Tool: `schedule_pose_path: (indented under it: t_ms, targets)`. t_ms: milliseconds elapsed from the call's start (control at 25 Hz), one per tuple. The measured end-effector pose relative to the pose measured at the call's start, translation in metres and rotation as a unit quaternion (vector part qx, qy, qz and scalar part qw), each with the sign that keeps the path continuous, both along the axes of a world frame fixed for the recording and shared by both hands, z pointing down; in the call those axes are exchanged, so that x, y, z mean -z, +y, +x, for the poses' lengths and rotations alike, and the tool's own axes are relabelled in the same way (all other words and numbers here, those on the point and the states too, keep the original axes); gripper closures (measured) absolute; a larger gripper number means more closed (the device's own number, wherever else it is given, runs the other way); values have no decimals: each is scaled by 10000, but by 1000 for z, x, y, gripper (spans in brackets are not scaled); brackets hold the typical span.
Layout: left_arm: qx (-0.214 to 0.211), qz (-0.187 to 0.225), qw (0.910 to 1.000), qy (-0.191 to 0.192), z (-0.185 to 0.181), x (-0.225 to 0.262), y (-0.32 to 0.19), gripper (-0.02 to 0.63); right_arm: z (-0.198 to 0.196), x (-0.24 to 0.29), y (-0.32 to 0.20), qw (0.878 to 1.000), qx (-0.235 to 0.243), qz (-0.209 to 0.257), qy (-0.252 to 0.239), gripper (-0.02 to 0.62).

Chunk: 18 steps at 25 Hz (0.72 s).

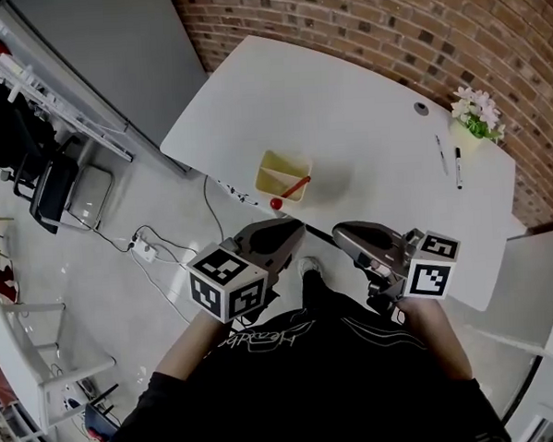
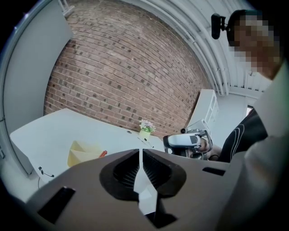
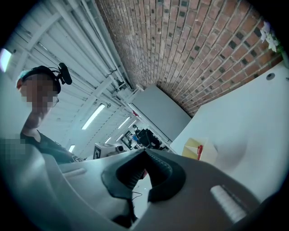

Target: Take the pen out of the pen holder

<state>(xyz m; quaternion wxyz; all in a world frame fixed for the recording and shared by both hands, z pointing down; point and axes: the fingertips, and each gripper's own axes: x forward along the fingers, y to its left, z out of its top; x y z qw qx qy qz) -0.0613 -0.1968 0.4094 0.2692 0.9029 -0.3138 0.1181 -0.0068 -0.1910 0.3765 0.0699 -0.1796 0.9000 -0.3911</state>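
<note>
Head view: the red pen (image 1: 296, 186) sits inside the yellow pen holder (image 1: 267, 172) on the table (image 1: 364, 118), untouched. Left tongs (image 1: 289, 228) and right tongs (image 1: 344, 230), each pressed together and empty, hover near the holder. The whole extraction is yet to be done.

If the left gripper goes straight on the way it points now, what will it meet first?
The left gripper probably meets the bare white table first, right of the yellow pen holder, on a line toward the flower pot. Depth is unclear.
</note>
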Motion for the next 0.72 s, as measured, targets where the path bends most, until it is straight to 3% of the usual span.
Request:
schedule_pose_path:
  t_ms: [440,720]
  targets:
    - [42,26,9984,-570,-5,-22,-40,597,2,-13,-34,9998,47,-174,-62,592]
    - [-79,-119,9968,-791,0,-38,-61,549,9,-24,-49,9994,14,-341,-75,592]
